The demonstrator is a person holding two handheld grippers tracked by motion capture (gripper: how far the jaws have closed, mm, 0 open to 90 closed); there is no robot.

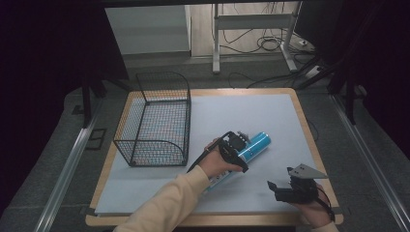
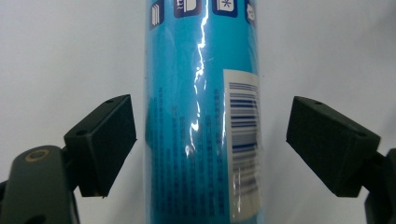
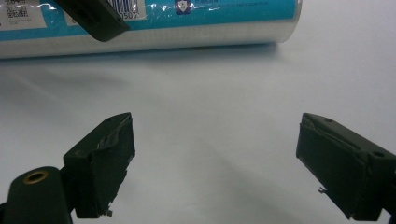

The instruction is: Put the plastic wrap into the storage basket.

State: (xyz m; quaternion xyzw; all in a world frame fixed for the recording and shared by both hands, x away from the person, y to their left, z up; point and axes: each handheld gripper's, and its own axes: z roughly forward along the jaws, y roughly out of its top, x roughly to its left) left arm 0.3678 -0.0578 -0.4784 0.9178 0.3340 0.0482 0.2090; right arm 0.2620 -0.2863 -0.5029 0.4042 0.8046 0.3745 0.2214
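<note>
A blue cylindrical tube (image 1: 257, 143) in shiny wrap lies on its side on the pale mat, near the table's middle. My left gripper (image 1: 239, 153) is lowered over it, and in the left gripper view (image 2: 210, 144) its jaws straddle the tube (image 2: 201, 116) with a gap showing on each side, so it is open. A barcode label sits on the tube's right flank there. My right gripper (image 1: 276, 187) rests near the front right of the mat, open and empty (image 3: 224, 163). In its view the tube (image 3: 187, 23) lies across the top, with a left jaw's pad (image 3: 93, 16) over it.
A black wire basket (image 1: 154, 121) stands at the left of the mat, a short way from the tube. The pale mat (image 1: 241, 111) covers the wooden table (image 1: 302, 121). Beyond the far edge are table legs and cables on the floor.
</note>
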